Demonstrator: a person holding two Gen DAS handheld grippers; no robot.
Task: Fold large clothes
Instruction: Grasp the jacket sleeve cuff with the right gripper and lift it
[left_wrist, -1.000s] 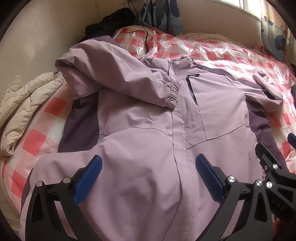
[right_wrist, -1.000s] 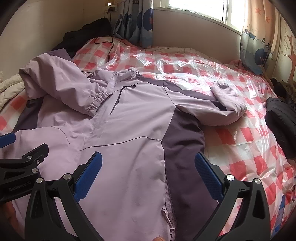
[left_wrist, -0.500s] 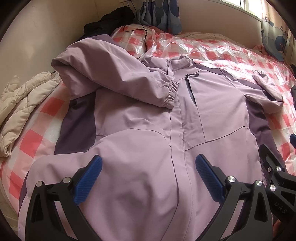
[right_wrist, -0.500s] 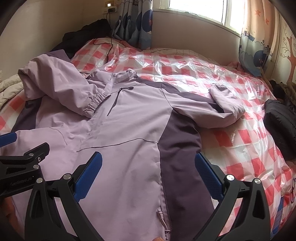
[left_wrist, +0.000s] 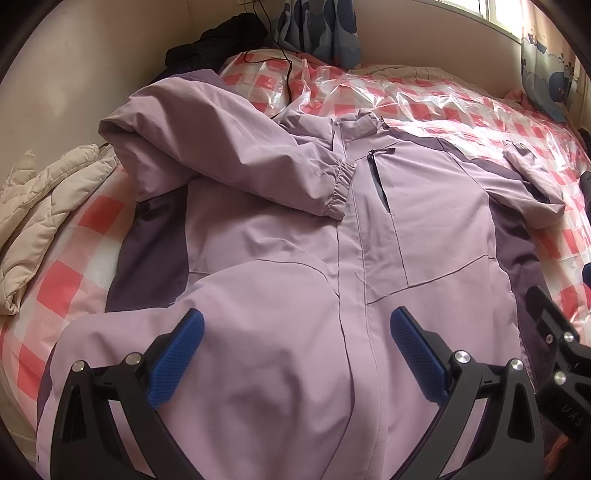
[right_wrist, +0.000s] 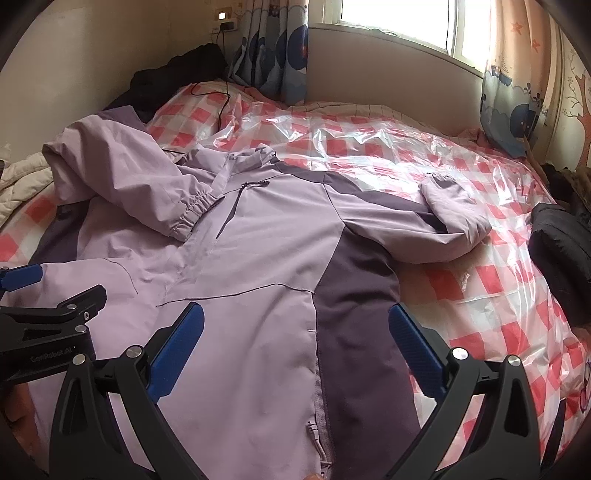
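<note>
A large lilac jacket (left_wrist: 295, 258) with dark purple side panels lies front-up on the bed, also in the right wrist view (right_wrist: 258, 258). Its left sleeve (left_wrist: 240, 158) is folded across the chest, cuff near the zip. Its right sleeve (right_wrist: 436, 225) lies out to the side, bent back on itself. My left gripper (left_wrist: 295, 332) is open and empty above the lower front. My right gripper (right_wrist: 295, 325) is open and empty above the lower right side panel. Each gripper's black frame shows at the edge of the other's view.
The bed has a red-and-white checked cover under clear plastic (right_wrist: 388, 147). A cream quilted blanket (left_wrist: 40, 206) lies at the left edge. Dark clothes (right_wrist: 177, 74) and a black cable are at the far corner. A black bag (right_wrist: 561, 254) sits at the right. Curtains and a window are behind.
Both grippers have drawn slightly back and up, with a little more of the jacket and bed in view. The jacket has not moved. Both stay open.
</note>
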